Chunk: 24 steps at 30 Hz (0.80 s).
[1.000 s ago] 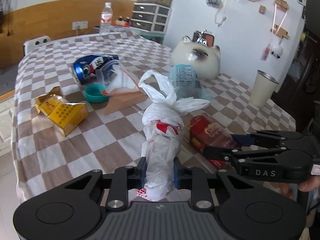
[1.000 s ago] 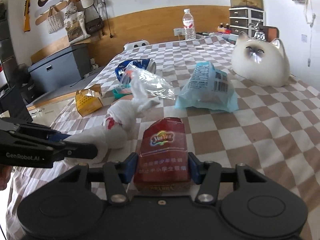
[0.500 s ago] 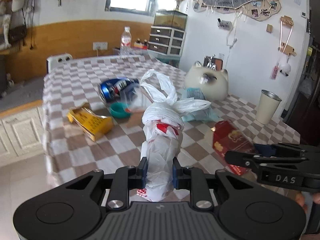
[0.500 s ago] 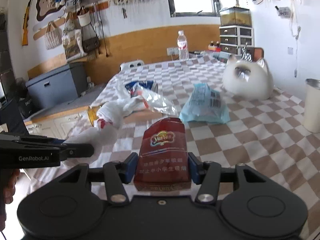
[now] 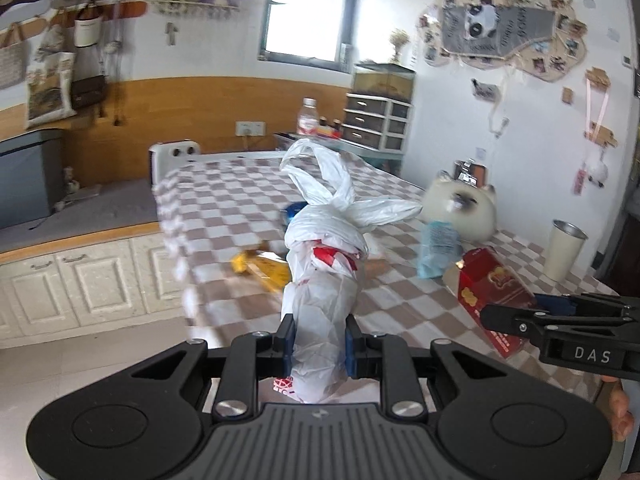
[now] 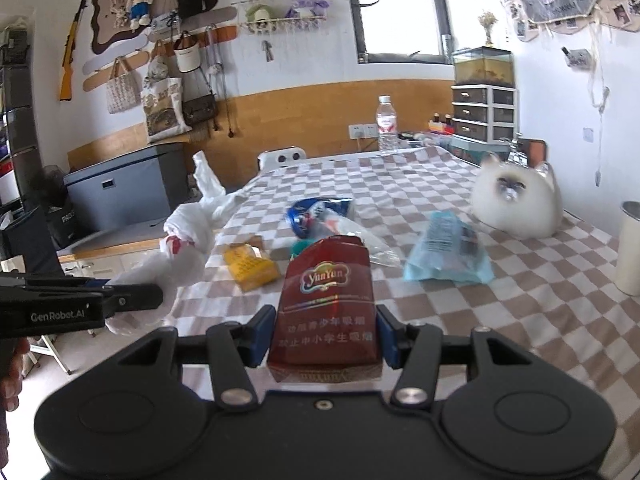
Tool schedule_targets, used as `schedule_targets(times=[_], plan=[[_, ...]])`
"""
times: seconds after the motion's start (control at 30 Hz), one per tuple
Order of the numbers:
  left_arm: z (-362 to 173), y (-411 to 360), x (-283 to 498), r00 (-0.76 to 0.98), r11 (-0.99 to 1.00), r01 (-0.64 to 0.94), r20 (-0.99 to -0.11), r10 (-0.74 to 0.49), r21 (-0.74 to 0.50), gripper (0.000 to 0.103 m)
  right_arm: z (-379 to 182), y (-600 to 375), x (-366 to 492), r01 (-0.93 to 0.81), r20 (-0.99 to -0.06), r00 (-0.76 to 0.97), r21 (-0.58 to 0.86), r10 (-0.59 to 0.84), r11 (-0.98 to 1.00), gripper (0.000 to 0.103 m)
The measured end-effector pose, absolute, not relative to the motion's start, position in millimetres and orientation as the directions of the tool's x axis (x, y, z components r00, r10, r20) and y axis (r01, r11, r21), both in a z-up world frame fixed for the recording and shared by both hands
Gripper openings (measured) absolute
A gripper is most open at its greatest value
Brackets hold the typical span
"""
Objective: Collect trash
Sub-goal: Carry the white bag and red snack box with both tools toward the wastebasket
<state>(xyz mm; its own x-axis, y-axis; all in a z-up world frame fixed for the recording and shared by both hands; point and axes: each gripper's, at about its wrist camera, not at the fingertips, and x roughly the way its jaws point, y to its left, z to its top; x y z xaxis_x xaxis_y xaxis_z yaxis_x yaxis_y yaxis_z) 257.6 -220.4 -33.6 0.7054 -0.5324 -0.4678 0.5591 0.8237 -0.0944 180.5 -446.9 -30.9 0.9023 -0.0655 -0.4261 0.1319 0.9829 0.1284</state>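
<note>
My left claw is clenched on a knotted white plastic bag with red print; both blue pads press into its lower body, and the tied handles flare upward at the far end. The bag is held up in the air, near the left edge of the checkered-cloth counter. My right claw is grasping a red cigarette pack marked "YunYun", pinched on both sides and lifted clear of the counter. From the left wrist view that same pack shows at the right, clamped in the other claw's black fingers.

Trash lying on the cloth: a crumpled yellow carton near the left edge, a crushed blue drink can farther back, a small teal cap just beyond the red pack, a clear plastic bag touching the can, and a light blue snack wrapper to the right. A white cat-shaped figure sits just behind the wrapper. A cream metal cup stands at the far right edge, and a clear water bottle at the counter's far end.
</note>
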Motion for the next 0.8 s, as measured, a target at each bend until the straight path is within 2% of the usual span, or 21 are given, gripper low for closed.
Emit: schedule_targets(times=[0.43,0.8], plan=[[-41,-102,279,0.785,0.911,0.388,-0.467,-0.406,-0.139,0.025,-38,-356,229,0.01,-0.427,0.903,0.147,0.054,0.989,0.054],[-82,-8,286,0.793,0.952,0.25,-0.526,-0.307,-0.179,0.025,-67,-256,266,-0.113,-0.472,0.864,0.16,0.177,0.981,0.054]])
